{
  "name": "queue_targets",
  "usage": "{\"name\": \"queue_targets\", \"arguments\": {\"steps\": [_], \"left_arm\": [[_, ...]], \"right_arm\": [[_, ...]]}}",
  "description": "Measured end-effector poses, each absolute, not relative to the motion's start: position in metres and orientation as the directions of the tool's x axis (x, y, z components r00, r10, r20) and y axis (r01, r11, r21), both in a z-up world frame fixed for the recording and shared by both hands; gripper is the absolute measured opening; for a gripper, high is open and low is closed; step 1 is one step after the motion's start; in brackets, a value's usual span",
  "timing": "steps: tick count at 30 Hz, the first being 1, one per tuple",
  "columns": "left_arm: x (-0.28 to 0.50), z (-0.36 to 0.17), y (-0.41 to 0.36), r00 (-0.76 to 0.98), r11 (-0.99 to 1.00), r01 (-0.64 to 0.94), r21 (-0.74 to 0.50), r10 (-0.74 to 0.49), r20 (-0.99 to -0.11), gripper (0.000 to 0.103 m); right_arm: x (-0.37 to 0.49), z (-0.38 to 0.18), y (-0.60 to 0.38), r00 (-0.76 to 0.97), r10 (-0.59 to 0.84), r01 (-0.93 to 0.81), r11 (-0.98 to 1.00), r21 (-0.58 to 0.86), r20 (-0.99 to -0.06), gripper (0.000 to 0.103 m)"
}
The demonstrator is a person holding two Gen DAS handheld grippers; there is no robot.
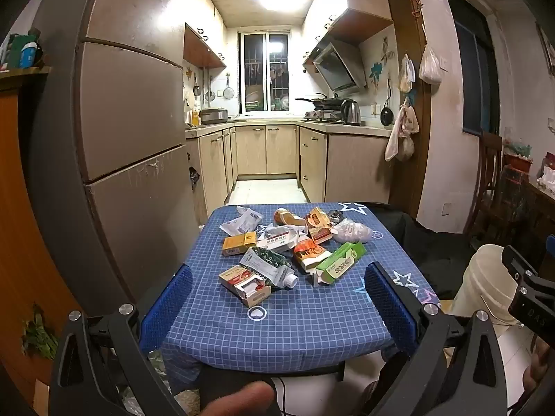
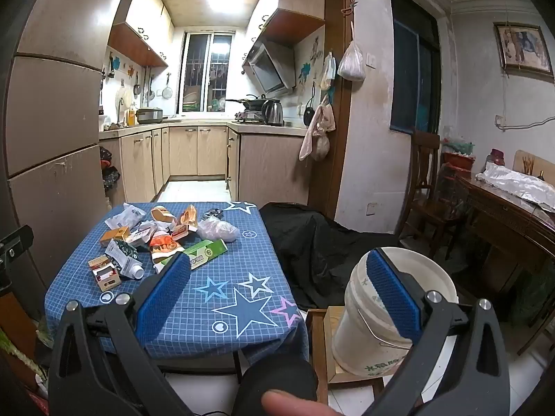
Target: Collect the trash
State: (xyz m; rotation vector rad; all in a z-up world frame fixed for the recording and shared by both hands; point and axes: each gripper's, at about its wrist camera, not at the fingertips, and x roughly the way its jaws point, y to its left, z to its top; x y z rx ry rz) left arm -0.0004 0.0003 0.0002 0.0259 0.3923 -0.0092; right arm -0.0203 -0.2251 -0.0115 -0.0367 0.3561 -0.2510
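Note:
A heap of trash (image 1: 288,242) lies on the far half of a small table under a blue checked cloth (image 1: 277,319): torn cartons, a green box (image 1: 341,261), a crumpled plastic bag (image 1: 353,230), a foil pouch. The same trash heap (image 2: 159,239) shows in the right wrist view. My left gripper (image 1: 277,298) hovers open over the table's near edge, nothing between its blue pads. My right gripper (image 2: 277,294) is open too, held right of the table; its right finger overlaps a white bucket (image 2: 367,339). That white bucket (image 1: 485,284) also appears at the right of the left wrist view.
A tall brown fridge (image 1: 131,131) stands left of the table. Black cloth (image 2: 319,246) covers something to the table's right. The bucket rests on a low wooden stool (image 2: 322,346). A wooden chair (image 2: 423,187) and a dark sideboard (image 2: 506,215) stand at the right. The kitchen lies beyond.

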Motion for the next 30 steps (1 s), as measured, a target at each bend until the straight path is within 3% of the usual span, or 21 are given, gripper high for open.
{"name": "queue_targets", "arguments": {"steps": [30], "left_arm": [[0.000,-0.005,0.001,0.925,0.999,0.016,0.032,-0.002,-0.379,0.100]], "right_arm": [[-0.016,-0.018,-0.221,0.903,-0.247,0.233,0.969,-0.083,-0.352,0.098]]}}
